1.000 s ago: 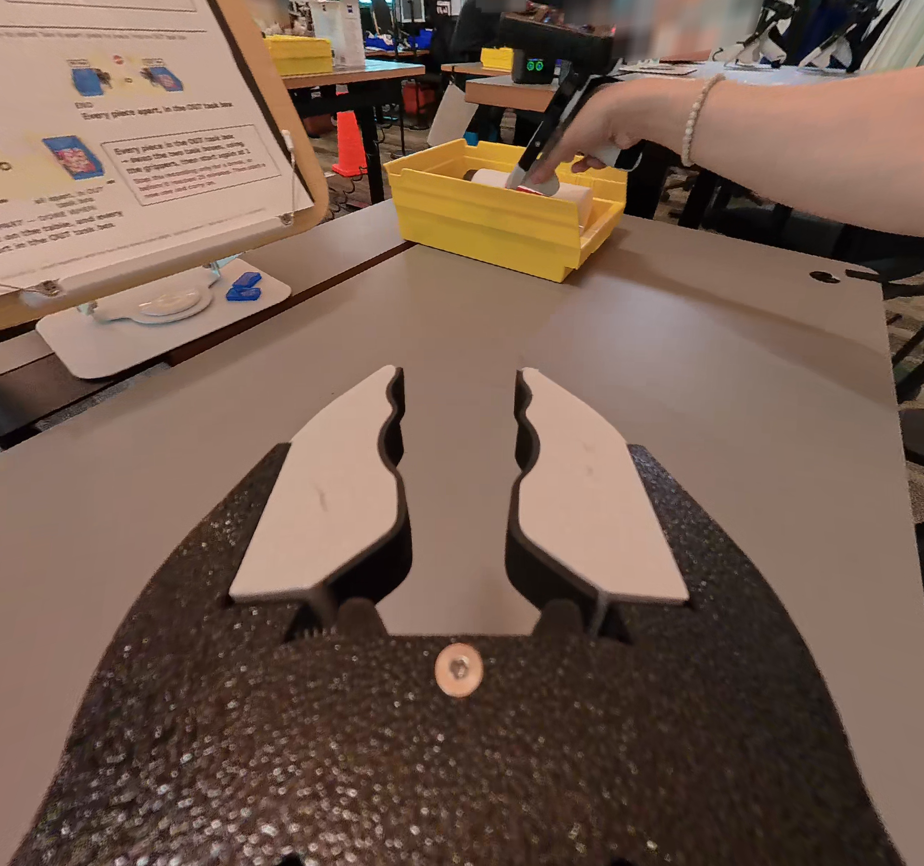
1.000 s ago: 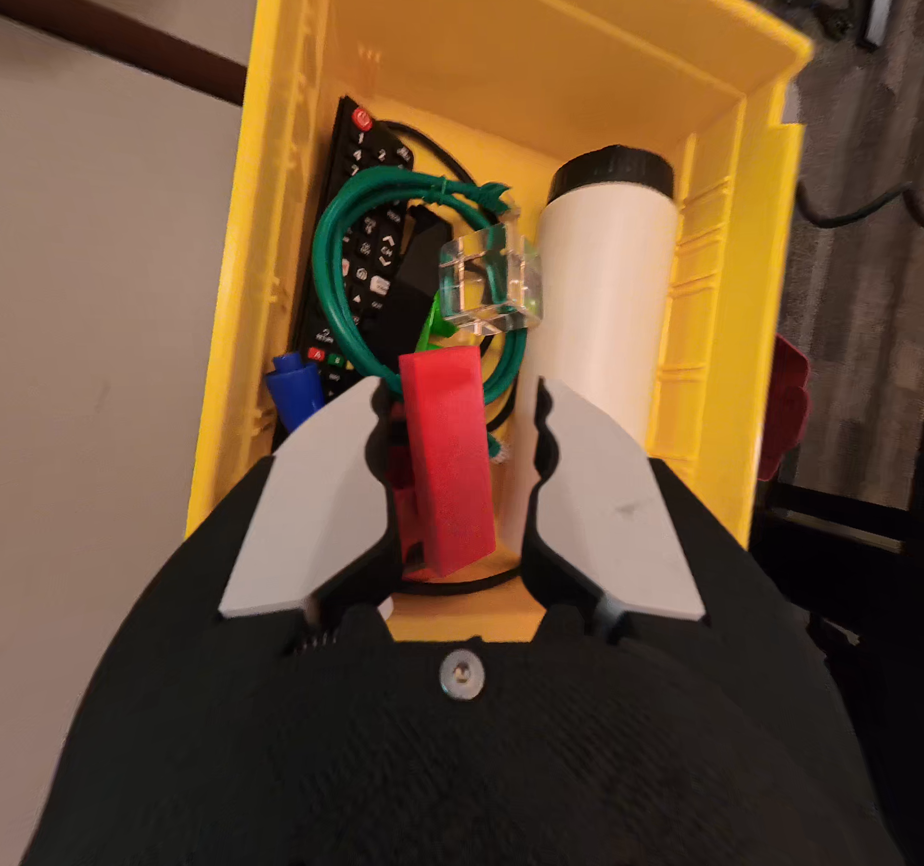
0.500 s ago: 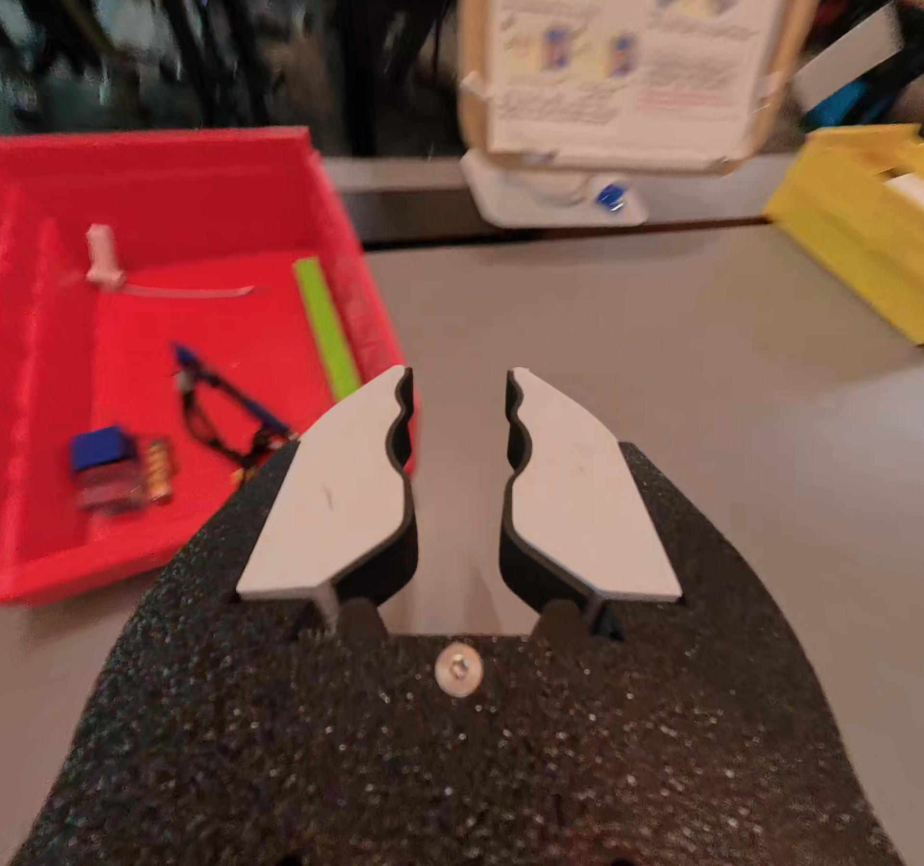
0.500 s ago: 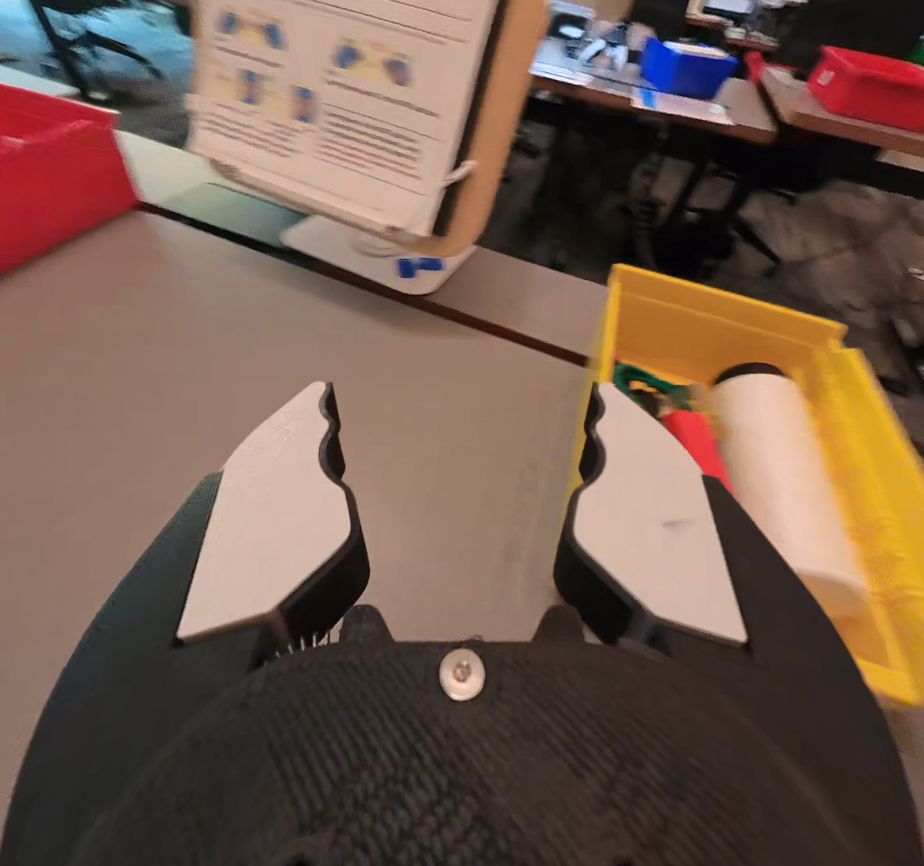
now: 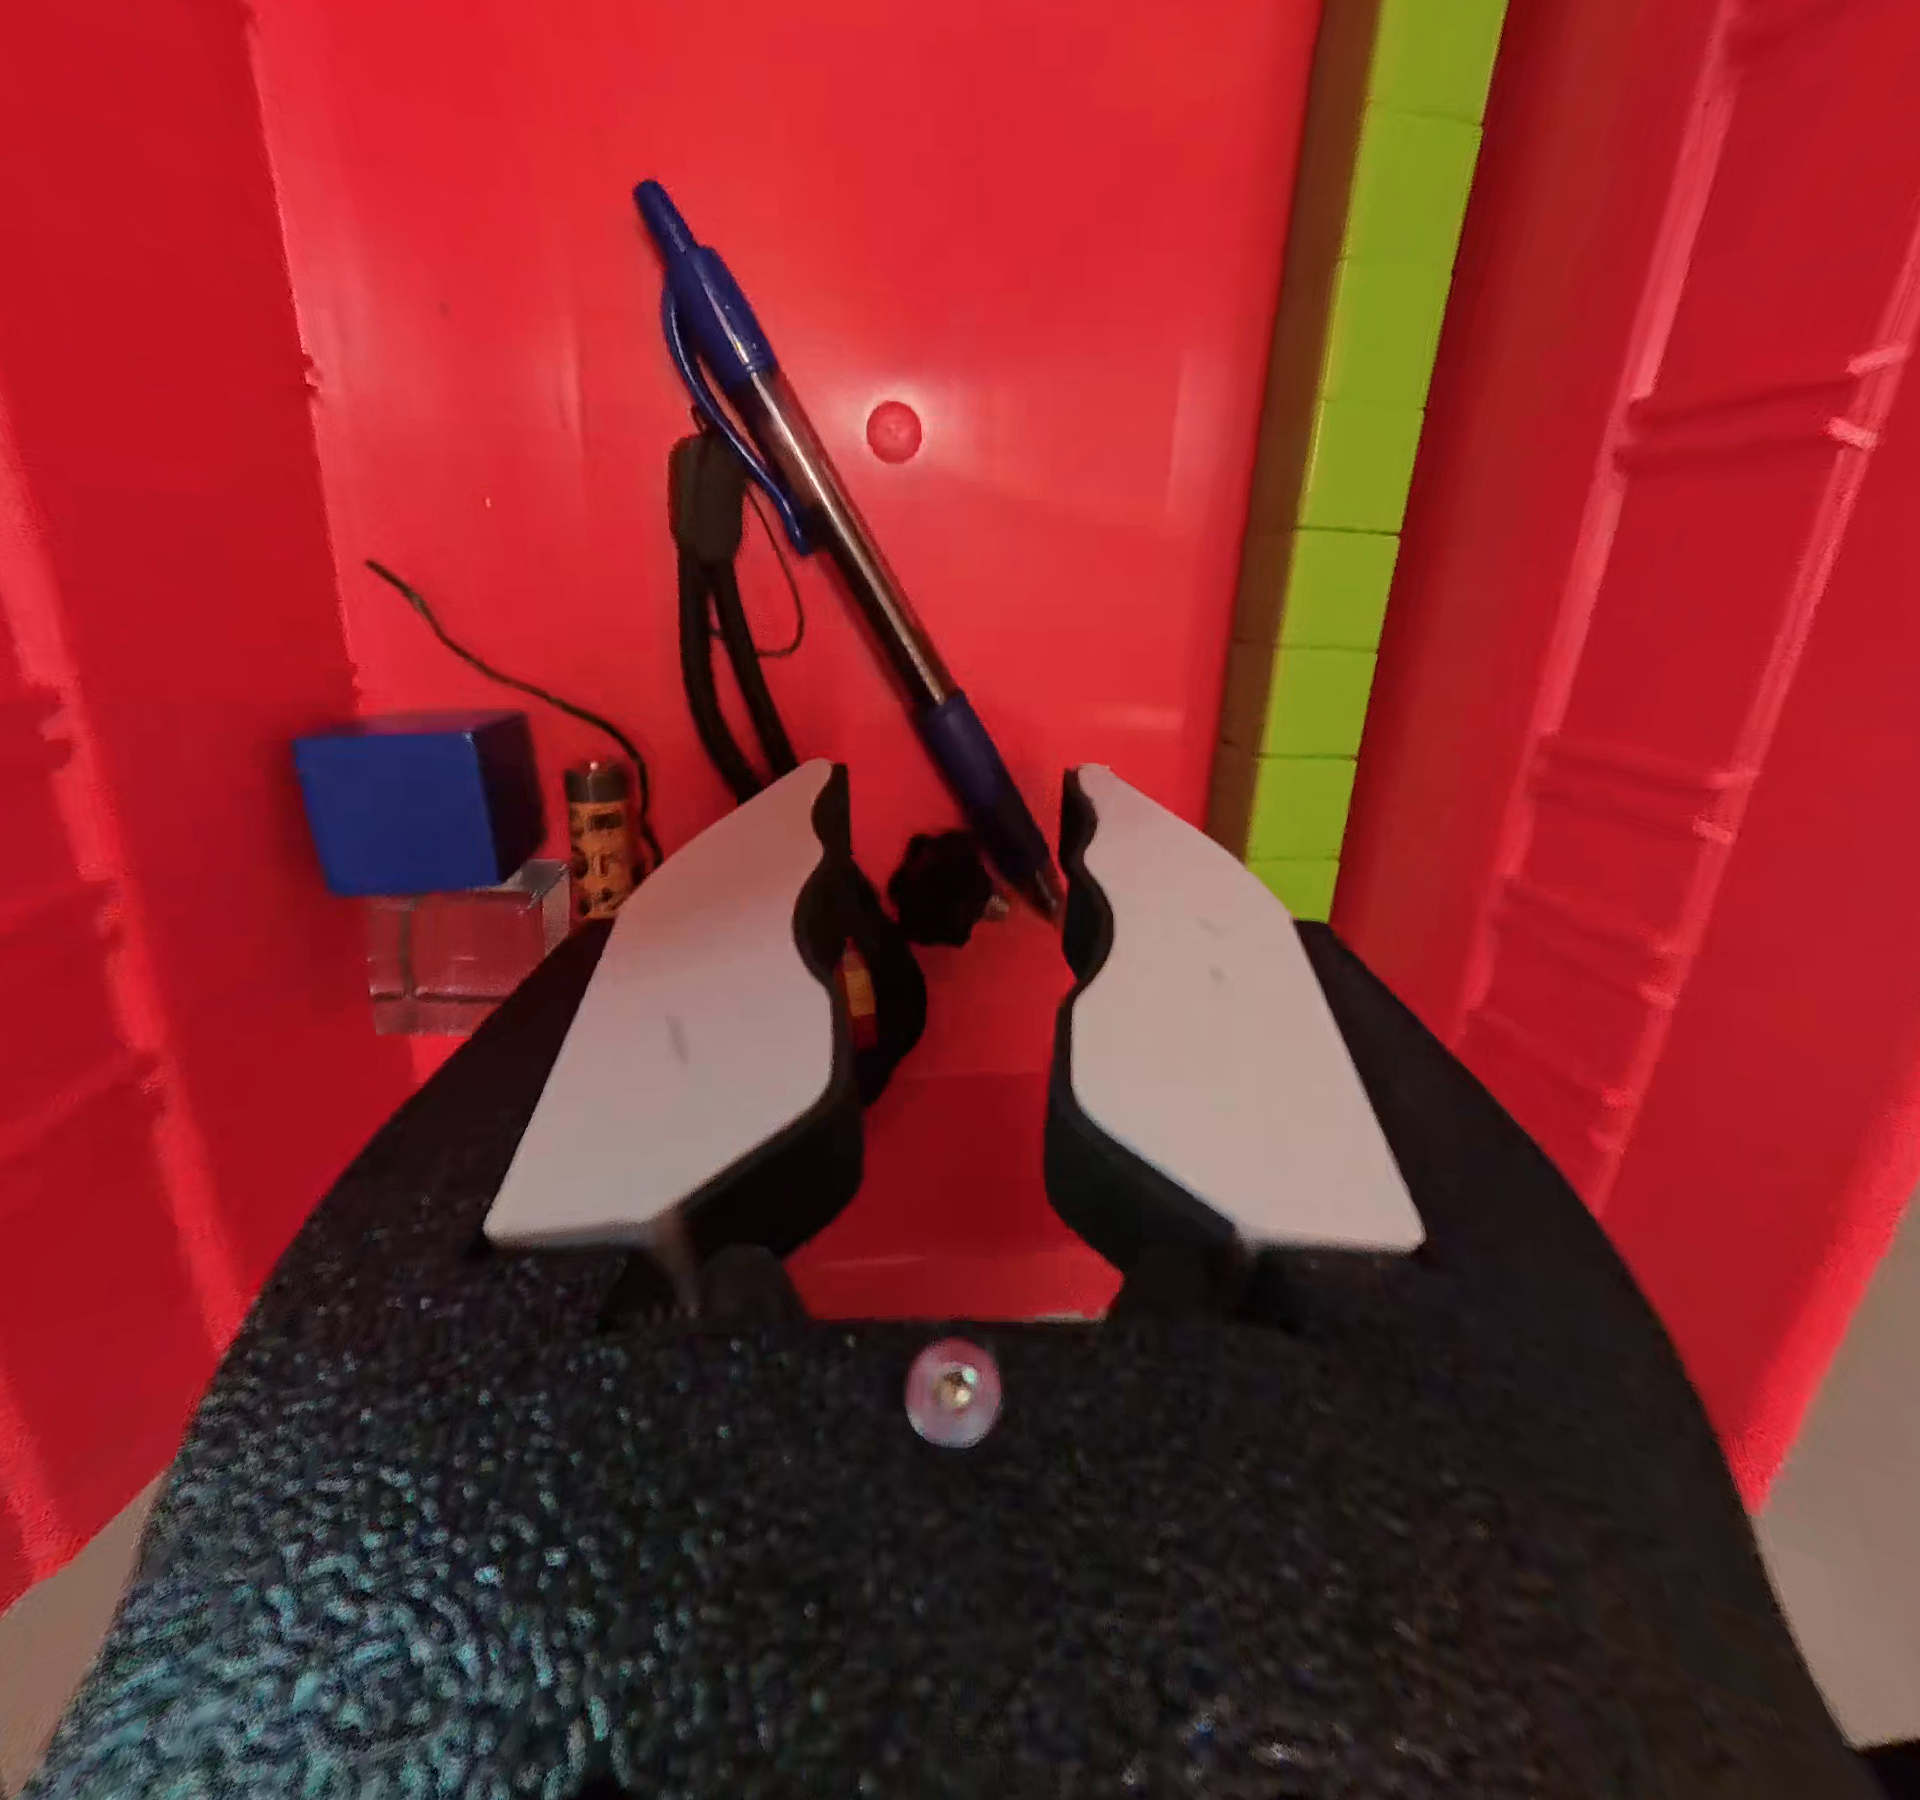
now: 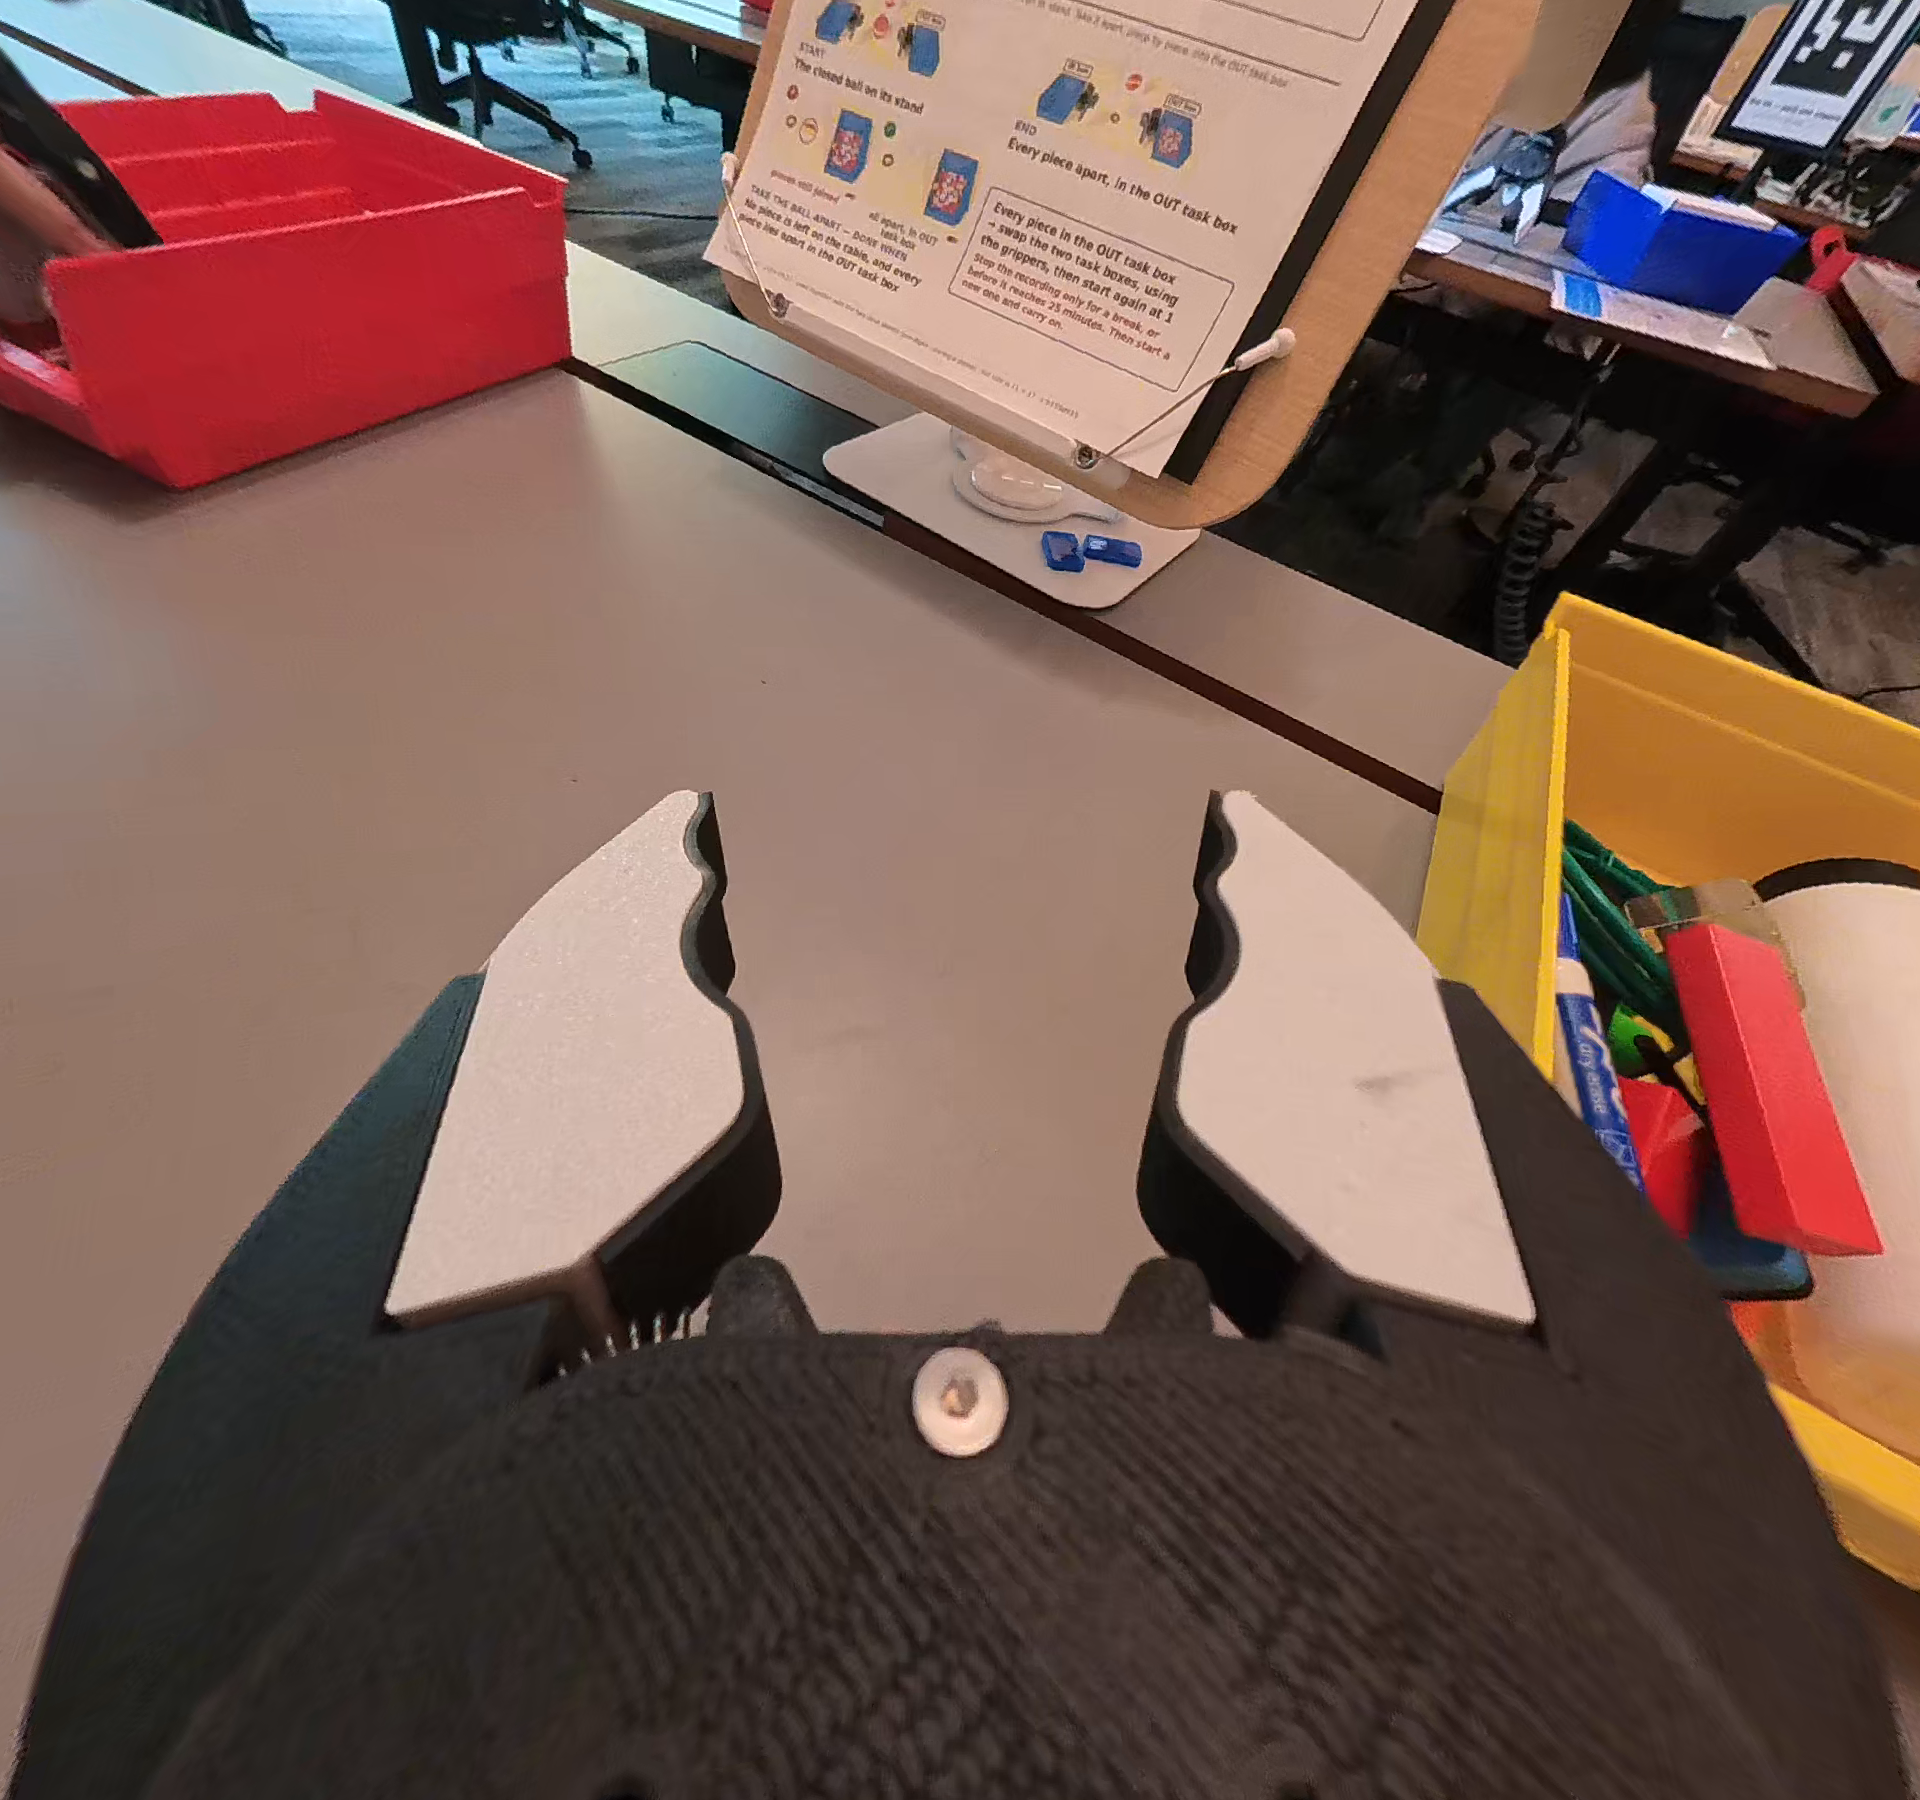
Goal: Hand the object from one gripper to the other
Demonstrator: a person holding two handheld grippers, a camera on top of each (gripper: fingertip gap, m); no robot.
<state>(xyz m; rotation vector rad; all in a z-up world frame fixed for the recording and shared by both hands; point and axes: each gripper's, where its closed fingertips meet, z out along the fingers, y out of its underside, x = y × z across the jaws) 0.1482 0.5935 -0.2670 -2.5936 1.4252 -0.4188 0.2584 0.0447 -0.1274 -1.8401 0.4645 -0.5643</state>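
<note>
In the left wrist view I look down into a red bin (image 5: 1039, 140). My left gripper (image 5: 954, 779) is open and empty, low over the bin floor. A blue pen (image 5: 831, 524) lies slanted, its tip end between my fingertips. A black cord (image 5: 717, 628) with a knot (image 5: 935, 893) lies beside it, partly under the left finger. My right gripper (image 6: 963, 800) is open and empty above the grey table (image 6: 520, 711), left of a yellow bin (image 6: 1496, 877).
The red bin also holds a blue block (image 5: 416, 800) on a clear cube (image 5: 457, 961), a small cylinder (image 5: 601, 836) and a green strip (image 5: 1382, 400). The yellow bin holds a red block (image 6: 1766, 1085), white bottle (image 6: 1860, 961) and green cable (image 6: 1605, 909). A paper stand (image 6: 1091, 140) stands behind. The left gripper's tips are roughly 60 cm from the right gripper's.
My left gripper has swung left from the table and dropped into the red bin over the pen. My right gripper has left the yellow bin, opened wide and now hovers over the table.
</note>
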